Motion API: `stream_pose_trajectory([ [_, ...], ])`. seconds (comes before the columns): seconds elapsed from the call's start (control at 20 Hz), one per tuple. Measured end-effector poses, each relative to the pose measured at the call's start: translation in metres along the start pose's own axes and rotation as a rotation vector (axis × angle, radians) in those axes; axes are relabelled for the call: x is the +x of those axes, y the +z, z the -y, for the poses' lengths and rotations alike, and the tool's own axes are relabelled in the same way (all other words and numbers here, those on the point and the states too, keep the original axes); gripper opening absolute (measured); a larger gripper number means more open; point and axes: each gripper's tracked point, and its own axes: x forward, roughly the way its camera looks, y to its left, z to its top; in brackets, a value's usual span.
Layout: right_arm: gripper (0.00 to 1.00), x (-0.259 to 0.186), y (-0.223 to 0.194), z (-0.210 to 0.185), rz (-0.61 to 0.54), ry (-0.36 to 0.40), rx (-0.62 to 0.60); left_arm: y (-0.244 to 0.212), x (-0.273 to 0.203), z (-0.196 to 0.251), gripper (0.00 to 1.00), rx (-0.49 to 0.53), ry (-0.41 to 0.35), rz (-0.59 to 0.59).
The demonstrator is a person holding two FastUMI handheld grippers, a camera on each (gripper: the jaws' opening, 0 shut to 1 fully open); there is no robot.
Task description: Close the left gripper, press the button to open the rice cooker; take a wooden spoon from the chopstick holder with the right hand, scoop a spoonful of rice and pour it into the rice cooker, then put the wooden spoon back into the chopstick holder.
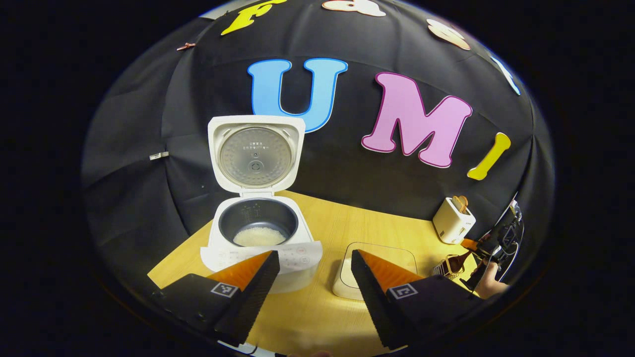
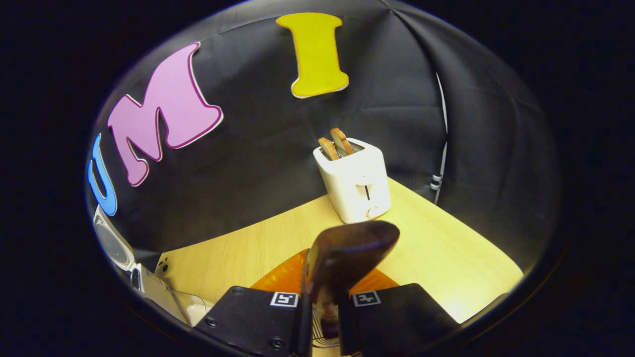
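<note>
The wooden surface [image 1: 322,228] carries everything. Largest on it is the rice cooker [image 1: 260,233], standing at the far left in the left gripper view with its lid [image 1: 255,153] swung fully up and a layer of white rice [image 1: 259,237] lying in the dark inner pot. Just right of the cooker sits a clear square container [image 1: 379,265] holding more rice. At the far right corner stands a white toaster [image 2: 354,181] (two slices of bread poke out of its slots).

The left tongs [image 1: 315,277] hang low over the near edge of the surface with their two fingers wide apart; the cooker's front panel shows just past the left finger, the container just past the right one.

The right tongs [image 2: 325,310] are clamped together on the wooden spoon [image 2: 347,253], whose dark bowl rises straight up between the fingers, in front of the toaster. Seen from the left gripper view, those tongs are far to the right, over the wire chopstick holder [image 1: 449,266], gripped by a hand [image 1: 491,282].
</note>
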Motion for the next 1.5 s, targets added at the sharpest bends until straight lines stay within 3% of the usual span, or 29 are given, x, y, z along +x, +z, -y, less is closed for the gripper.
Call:
stream_pose_trajectory([
  [0.05, 0.12, -0.005, -0.002, 0.002, -0.012, -0.001, 0.01, 0.002, 0.0, -0.001, 0.94, -0.004, -0.006, -0.005],
  [0.1, 0.31, -0.01, -0.003, 0.001, -0.027, 0.003, 0.026, 0.005, -0.002, 0.0, 0.94, -0.015, -0.02, -0.003],
  [0.25, 0.6, -0.03, 0.0, -0.001, -0.048, -0.007, 0.018, 0.021, 0.0, -0.002, 0.94, -0.036, -0.059, 0.021],
  [0.35, 1.0, -0.048, 0.007, 0.001, -0.039, -0.033, -0.02, 0.035, 0.002, -0.008, 0.94, -0.056, -0.089, 0.058],
  [0.5, 0.98, -0.078, 0.019, 0.001, -0.012, -0.085, -0.029, 0.051, 0.009, -0.028, 0.94, -0.052, -0.118, 0.089],
  [0.85, 0.98, -0.16, 0.026, 0.003, 0.061, -0.163, -0.016, 0.13, 0.027, -0.108, 0.94, -0.06, -0.086, 0.215],
  [1.25, 0.98, -0.243, -0.023, -0.006, 0.004, -0.207, -0.009, 0.255, 0.067, -0.174, 0.94, 0.034, 0.017, 0.347],
  [1.5, 0.98, -0.288, -0.061, -0.008, -0.049, -0.227, 0.013, 0.296, 0.126, -0.19, 0.93, -0.022, 0.009, 0.339],
])
